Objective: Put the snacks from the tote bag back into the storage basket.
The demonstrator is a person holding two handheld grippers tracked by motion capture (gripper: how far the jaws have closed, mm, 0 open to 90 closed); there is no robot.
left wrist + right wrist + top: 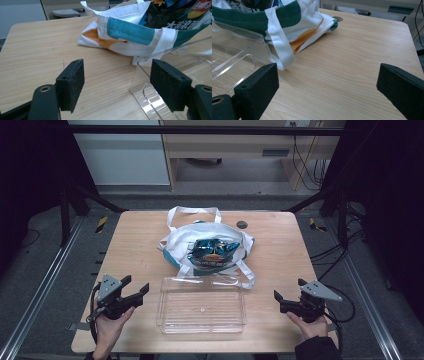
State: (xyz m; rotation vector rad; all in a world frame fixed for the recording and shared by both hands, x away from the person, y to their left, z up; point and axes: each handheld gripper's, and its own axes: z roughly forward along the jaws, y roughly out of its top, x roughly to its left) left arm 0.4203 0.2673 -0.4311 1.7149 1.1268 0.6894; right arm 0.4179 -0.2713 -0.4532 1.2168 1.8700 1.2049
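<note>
Nearest the desk's front edge, the left gripper (139, 292) rests by the front-left corner and the right gripper (277, 297) by the front-right corner, each held in a hand, jaws spread wide and gripping nothing. Between them, just inside the front edge, stands an empty clear plastic bin (201, 305); the left gripper view shows its near corner (147, 82) beside the right-hand jaw. Beyond the bin, at mid-desk, lies a white tote bag with teal and orange panels (180, 245), its mouth open upward and one strap (280, 42) trailing to the bin's far rim. A blue crisp packet (212, 251) sits in the bag's mouth, well apart from both grippers. The step in hand is judged to be the reach for the packet: approach over the bin, pinch a crimped edge rather than the puffed middle, and steady the bag's rim with the other gripper.
</note>
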